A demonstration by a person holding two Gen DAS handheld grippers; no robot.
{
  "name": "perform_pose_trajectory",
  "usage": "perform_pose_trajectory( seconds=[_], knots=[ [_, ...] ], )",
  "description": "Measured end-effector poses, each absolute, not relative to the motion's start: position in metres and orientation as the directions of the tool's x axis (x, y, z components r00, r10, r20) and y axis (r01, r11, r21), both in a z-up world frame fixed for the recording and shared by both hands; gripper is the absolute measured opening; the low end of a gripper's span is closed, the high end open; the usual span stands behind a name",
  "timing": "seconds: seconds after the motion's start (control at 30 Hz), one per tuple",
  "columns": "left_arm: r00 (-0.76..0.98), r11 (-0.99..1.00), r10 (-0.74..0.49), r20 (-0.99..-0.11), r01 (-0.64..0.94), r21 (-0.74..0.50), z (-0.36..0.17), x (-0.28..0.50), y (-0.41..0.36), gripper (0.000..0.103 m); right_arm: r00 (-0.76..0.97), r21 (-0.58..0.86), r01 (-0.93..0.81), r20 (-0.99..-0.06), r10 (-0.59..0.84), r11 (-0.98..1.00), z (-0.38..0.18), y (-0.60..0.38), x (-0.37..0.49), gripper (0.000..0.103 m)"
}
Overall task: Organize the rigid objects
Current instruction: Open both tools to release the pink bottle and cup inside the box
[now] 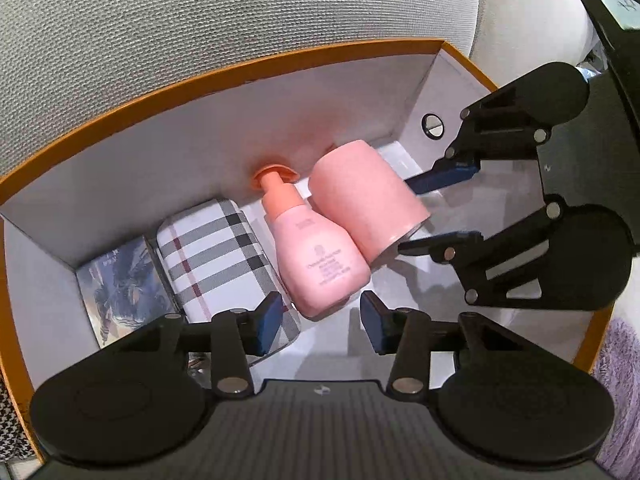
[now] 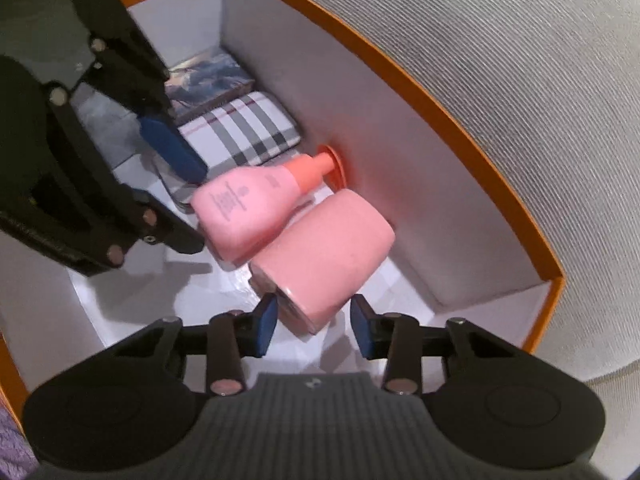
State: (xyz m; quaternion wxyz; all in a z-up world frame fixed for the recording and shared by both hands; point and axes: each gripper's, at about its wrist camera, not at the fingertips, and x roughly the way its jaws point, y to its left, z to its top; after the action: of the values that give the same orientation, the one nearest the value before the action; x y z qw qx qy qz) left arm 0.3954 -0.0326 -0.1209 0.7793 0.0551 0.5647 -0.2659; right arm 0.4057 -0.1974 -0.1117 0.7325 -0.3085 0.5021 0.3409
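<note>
Pink cup (image 2: 324, 256) lying on its side on the white floor of an orange-rimmed box (image 1: 160, 140), closed base toward the far wall, open rim toward the near side. Smooth and matt, slightly tapered.

Box resting on grey woven upholstery (image 1: 200, 8), coarse and ribbed, curving up behind the far wall. Cream cushion (image 1: 520, 20) beyond the right corner; purple fuzzy fabric (image 1: 620, 360) past the near right rim; black-and-white houndstooth cloth (image 1: 8, 420) at the near left.

Round metal stud (image 1: 433, 125) set in the right wall.

Touching the cup's left flank, a pink pump bottle (image 1: 316, 256), glossy plastic, also lying down, with its orange pump head against the far wall. Left of that, a rounded case (image 1: 216, 252) in grey, black and red plaid. Farthest left, a flat carton (image 1: 120, 280) printed in blue and white, close against the left wall.

Right gripper (image 2: 312, 316) straddling the cup's rim end, one blue pad against it, the other just beside it; whether pressing, cannot tell.

Left gripper (image 1: 322, 320) above the near end of the bottle and the case, pads apart, nothing clasped between them.
</note>
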Motion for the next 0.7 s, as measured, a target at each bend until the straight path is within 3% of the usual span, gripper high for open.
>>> perform_pose_trajectory(
  seconds=[0.2,0.7],
  knots=[
    [0.224,0.851,-0.357,-0.907,0.479,-0.217,-0.121,0.395,-0.033,0.041,0.269,-0.115,-0.809,-0.944,0.190,0.576,-0.113,-0.193,0.407,0.039],
    [0.280,0.865,-0.368,-0.887,0.452,-0.217,-0.102,0.379,-0.024,0.043,0.294,-0.111,-0.775,-0.935,0.199,0.623,-0.098,-0.204,0.397,0.045]
  ],
)
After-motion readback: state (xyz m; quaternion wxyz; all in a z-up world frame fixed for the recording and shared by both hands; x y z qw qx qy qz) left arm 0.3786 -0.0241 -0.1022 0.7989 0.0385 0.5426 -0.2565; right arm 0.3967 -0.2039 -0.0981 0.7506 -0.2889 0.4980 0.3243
